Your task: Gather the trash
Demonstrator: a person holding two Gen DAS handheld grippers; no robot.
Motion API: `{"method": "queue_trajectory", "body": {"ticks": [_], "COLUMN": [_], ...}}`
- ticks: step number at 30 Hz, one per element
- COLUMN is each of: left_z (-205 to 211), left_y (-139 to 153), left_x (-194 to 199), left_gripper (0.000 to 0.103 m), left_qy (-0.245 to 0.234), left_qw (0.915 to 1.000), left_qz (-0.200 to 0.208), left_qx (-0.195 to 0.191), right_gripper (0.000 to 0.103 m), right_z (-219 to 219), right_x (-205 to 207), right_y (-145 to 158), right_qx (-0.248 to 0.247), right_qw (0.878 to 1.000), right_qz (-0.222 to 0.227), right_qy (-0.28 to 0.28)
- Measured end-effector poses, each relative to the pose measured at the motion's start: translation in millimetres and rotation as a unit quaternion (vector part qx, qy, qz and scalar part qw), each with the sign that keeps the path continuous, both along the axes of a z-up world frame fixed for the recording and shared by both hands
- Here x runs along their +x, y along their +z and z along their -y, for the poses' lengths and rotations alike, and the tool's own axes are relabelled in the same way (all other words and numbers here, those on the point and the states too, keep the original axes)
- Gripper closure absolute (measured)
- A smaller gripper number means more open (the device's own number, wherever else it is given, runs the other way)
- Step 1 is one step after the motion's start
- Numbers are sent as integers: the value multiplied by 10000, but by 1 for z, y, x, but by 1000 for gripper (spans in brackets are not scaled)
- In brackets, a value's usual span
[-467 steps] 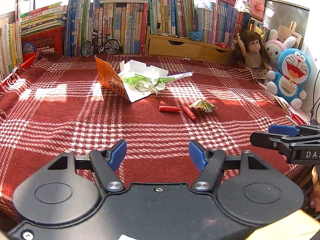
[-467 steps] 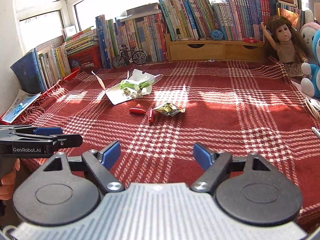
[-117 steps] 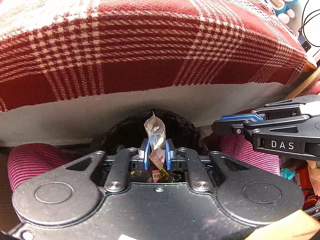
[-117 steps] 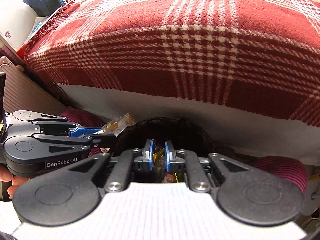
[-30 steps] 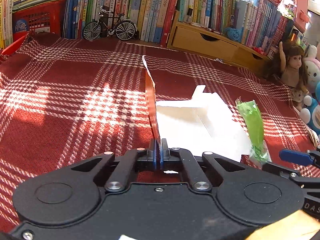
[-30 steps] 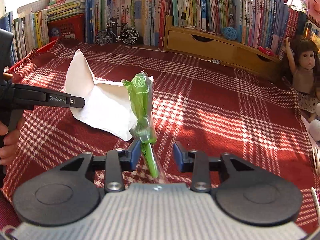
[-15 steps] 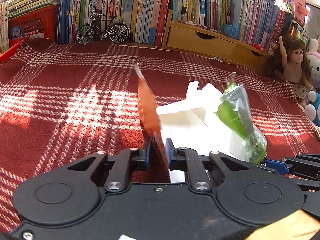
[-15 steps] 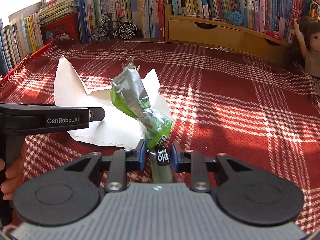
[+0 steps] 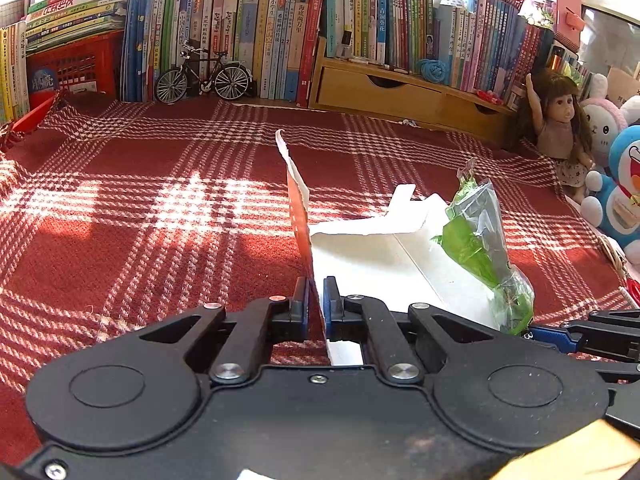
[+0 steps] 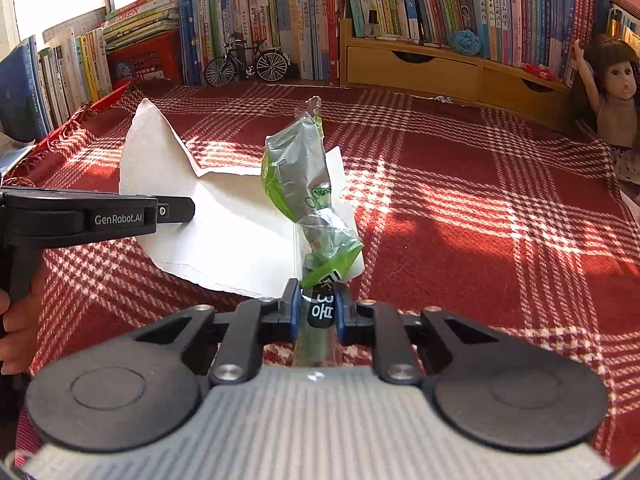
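Clamping since a second ago: right gripper (image 10: 316,307) on crinkled green plastic wrapper (image 10: 298,178), left gripper (image 9: 315,305) pinching torn orange-and-white paper packet (image 9: 360,246) — 2 pieces secured, bin-ready.

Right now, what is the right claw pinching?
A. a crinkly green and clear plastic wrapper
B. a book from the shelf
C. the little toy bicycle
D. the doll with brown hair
A: in the right wrist view the right claw is shut on the crinkly green and clear plastic wrapper, which sticks up between its blue pads, over the red checked blanket.
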State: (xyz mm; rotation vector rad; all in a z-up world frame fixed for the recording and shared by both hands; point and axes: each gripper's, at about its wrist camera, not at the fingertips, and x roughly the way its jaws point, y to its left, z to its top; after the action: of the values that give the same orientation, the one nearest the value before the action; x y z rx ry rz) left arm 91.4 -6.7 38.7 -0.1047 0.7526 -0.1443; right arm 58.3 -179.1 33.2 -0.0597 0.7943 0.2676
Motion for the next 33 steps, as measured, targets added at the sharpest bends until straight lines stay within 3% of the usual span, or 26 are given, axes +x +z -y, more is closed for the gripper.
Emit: {"method": "queue_trajectory", "body": {"ticks": [15,17,18,22,24,25,26,31,33], "left_z": [-11,-9,-8,-16,-19,-20,-21,-19,-15], "left_y": [12,8,5,-7,-10,-10,-11,-18,-21], "left_x": [-63,-65,-65,-65,-67,-68,-69,-67,-65], "left_gripper": [101,101,100,91,80,66,60,59,59], "left_qy": [-80,-152,-164,-119,-142,-146,-159,-296,-283], "left_qw": [9998,9993,9989,9995,9995,9996,9996,9987,9987], "left_qz": [13,10,-1,-255,-251,-231,-213,-362,-341], "left_qx": [204,351,428,172,111,103,92,-213,-267], "right_gripper": [80,58,57,50,45,42,41,41,49], "right_z": [1,1,1,-1,-1,-1,-1,-1,-2], "right_x": [-60,-57,-55,-55,-57,-57,-57,-48,-46], "right_y": [4,1,-2,-4,-2,-1,0,-2,-6], "right_qx": [-133,-184,-187,-196,-155,-155,-161,-115,-86], "right_qw": [9999,9998,9997,9997,9998,9998,9998,9998,9998], "right_qz": [-42,-121,-163,-112,-14,32,68,67,69], "right_qy": [57,10,-34,-108,-101,-103,-110,-176,-170]}}
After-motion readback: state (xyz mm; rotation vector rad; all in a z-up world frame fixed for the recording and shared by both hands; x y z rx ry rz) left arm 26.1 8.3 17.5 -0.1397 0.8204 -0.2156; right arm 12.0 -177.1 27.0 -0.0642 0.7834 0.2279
